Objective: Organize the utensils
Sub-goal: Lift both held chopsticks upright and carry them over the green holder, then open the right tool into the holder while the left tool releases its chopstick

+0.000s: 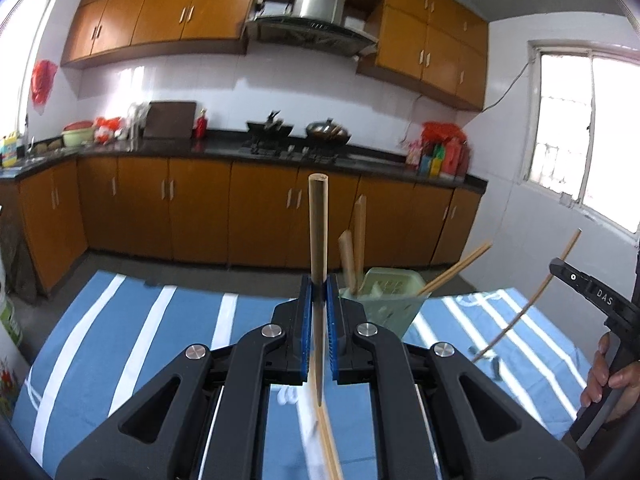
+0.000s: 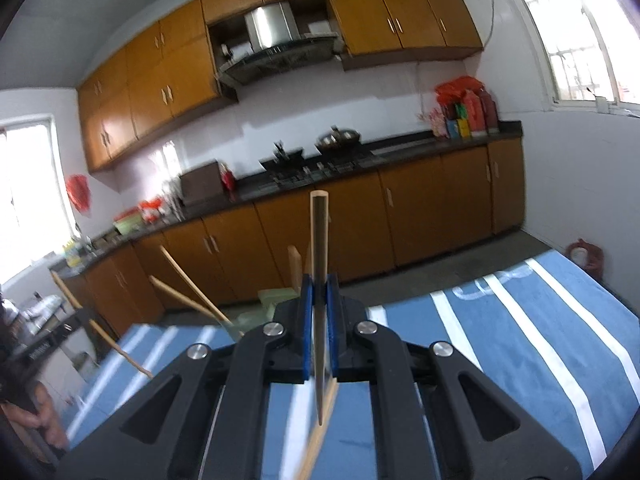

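My left gripper [image 1: 319,280] is shut on a wooden chopstick [image 1: 318,224] that stands upright between the blue pads. A pale green utensil holder [image 1: 384,300] stands just right of it on the blue striped cloth, with several chopsticks [image 1: 358,236] leaning in it. My right gripper [image 2: 319,280] is shut on another chopstick [image 2: 319,240], held upright. The green holder [image 2: 276,296] shows just left of and behind the right gripper, with chopsticks [image 2: 192,292] leaning out. The right gripper also shows in the left wrist view [image 1: 592,292], at the far right, with its chopstick [image 1: 532,300].
The table carries a blue cloth with white stripes [image 1: 160,344]. Beyond it is bare floor, then brown kitchen cabinets [image 1: 200,208] with a stove and woks [image 1: 328,132]. A window [image 1: 580,128] is at the right. A hand [image 1: 608,376] grips the right handle.
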`<state>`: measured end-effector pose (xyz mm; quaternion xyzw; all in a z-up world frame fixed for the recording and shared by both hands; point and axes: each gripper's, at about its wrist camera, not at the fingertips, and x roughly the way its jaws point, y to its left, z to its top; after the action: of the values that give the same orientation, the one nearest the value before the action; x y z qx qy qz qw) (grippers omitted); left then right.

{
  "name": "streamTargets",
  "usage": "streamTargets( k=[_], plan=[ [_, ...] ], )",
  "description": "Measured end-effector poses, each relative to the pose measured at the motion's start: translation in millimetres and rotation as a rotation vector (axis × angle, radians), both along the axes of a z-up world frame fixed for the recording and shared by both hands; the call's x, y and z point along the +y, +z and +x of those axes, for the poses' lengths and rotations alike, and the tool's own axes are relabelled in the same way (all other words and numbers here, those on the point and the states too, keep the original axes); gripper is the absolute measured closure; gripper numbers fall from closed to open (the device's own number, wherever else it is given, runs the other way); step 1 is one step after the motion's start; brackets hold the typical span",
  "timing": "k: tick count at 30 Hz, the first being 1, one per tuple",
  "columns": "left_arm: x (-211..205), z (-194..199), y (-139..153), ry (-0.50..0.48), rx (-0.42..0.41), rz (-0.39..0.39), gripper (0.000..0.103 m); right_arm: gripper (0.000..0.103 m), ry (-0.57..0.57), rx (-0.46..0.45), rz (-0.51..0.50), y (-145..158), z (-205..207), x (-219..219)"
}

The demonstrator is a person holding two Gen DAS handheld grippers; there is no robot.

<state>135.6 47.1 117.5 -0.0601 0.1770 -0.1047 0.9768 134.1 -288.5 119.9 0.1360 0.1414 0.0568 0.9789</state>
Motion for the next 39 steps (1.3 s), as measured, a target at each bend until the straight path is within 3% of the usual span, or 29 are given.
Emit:
streamTargets(
  k=[8,12,23,29,33,39],
  plan=[
    [-35,21,39,-0.006,-0.142,-0.042,0.096,0.095,0.002,-0.194,0.01,41,6,24],
    [-46,39,52,0.02,-0.207,-0.073,0.096,0.095,-0.03,-0.24,0.011,47,26,30],
    [-60,85,21,0.083,-0.209,-0.104,0.096,0.095,-0.044,-0.158,0.005,16,95,39],
    [-61,98,0,0.071,-0.117,-0.098,0.096,0.093,-0.017,-0.107,-0.005,3,106,46],
    [-59,94,1,0.066,-0.115,-0.098,0.093,0.081,-0.019,-0.09,-0.003,-3,105,47],
    [-56,90,10,0.075,-0.122,-0.1,0.086,0.081,-0.021,-0.087,-0.015,-2,93,49]
  ],
)
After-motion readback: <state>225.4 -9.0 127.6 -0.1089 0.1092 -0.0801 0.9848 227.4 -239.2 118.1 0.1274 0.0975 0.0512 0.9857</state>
